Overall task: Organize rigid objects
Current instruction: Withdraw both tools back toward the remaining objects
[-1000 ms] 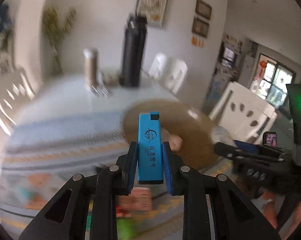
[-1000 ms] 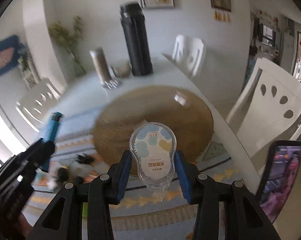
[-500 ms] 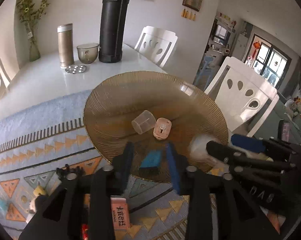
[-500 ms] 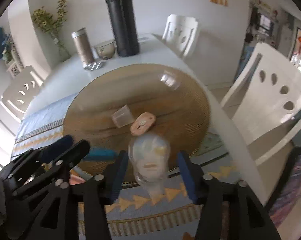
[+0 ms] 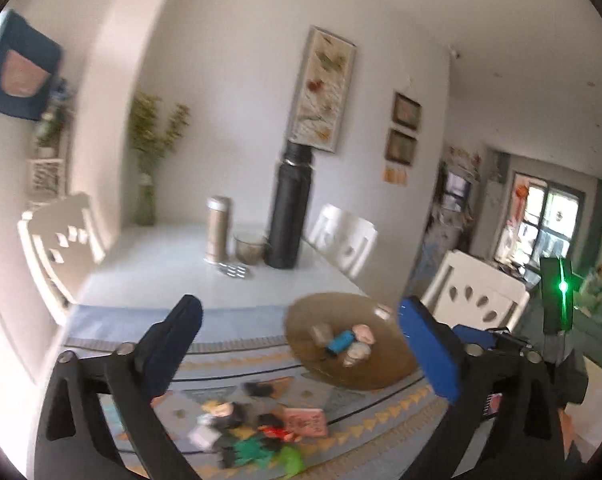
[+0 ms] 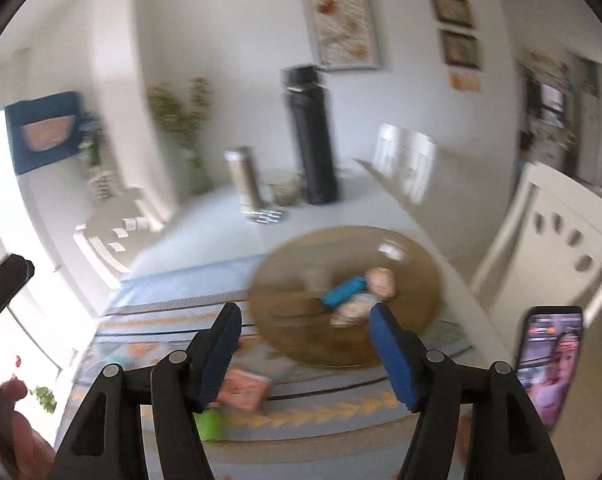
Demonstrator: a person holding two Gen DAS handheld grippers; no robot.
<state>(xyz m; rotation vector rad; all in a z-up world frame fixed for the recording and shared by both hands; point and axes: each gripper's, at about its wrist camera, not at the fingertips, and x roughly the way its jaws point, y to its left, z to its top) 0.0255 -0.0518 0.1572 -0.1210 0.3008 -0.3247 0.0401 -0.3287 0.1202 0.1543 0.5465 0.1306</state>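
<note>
On the desk [image 5: 161, 264], a round brown plate [image 5: 377, 372] holds a blue lighter [image 5: 341, 342], w/ a pale clear case [image 6: 355, 306] and a pink item [image 6: 381, 280] touching it. Left claw [image 5: 305, 356]: jaws opening, spread wide, nothing between. Right claw [image 6: 305, 354]: jaws opening, approx. half spread, nothing gripped. Small items [image 5: 257, 432] lie on the patterned mat [image 5: 237, 356] near the plate.
</note>
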